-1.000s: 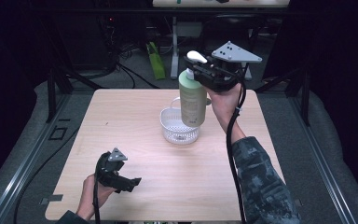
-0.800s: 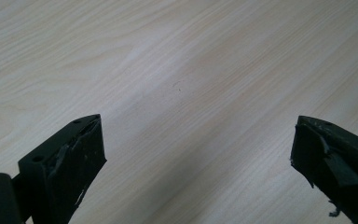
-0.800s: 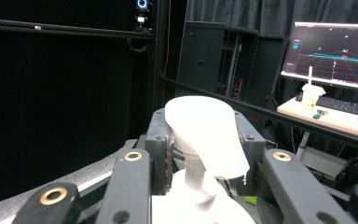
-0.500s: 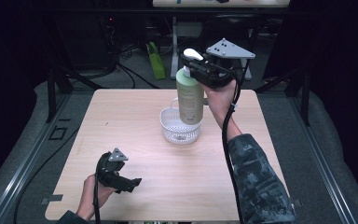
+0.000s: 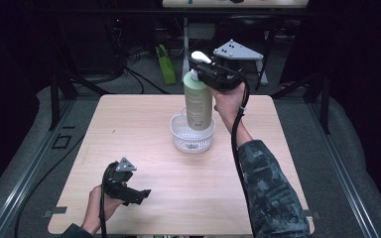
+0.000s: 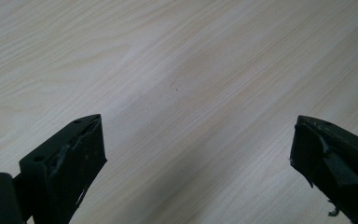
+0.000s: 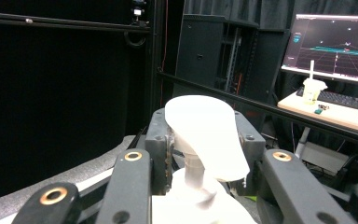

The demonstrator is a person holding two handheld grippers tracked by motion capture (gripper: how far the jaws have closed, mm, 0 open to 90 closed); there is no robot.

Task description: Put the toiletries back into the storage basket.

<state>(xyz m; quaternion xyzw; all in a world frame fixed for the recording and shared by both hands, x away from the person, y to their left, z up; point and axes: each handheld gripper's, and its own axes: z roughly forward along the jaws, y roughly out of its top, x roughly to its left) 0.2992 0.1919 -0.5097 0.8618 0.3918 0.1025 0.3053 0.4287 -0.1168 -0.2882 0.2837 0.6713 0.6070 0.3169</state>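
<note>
Light wood-grain laminate forms the top of the table [image 5: 129,129], a rectangle with rounded corners standing on grey floor matting among dark frame rails. Its surface is smooth and matte, with fine streaked grain in the left gripper view.

A pale green pump bottle [image 5: 198,104] is the tallest item: a smooth cylinder with a printed label on its side, the text too small to read. Its base stands inside or just above a white basket [image 5: 181,141]; contact cannot be confirmed. The basket is round, of perforated plastic, and sits near the table centre. The bottle's white pump head [image 7: 205,135] is glossy, with a broad flattened spout on a narrow stem.

The right gripper [image 5: 203,74] is clamped on the bottle's neck just below the pump head, its jaws close on either side of the stem.

The left gripper [image 5: 139,194] rests low over the near left part of the table, its jaws spread wide with bare wood between them. Their black pads [image 6: 81,154] are scuffed and ragged at the edges.

Beyond the table, a lit monitor [image 7: 335,42] stands on a desk.
</note>
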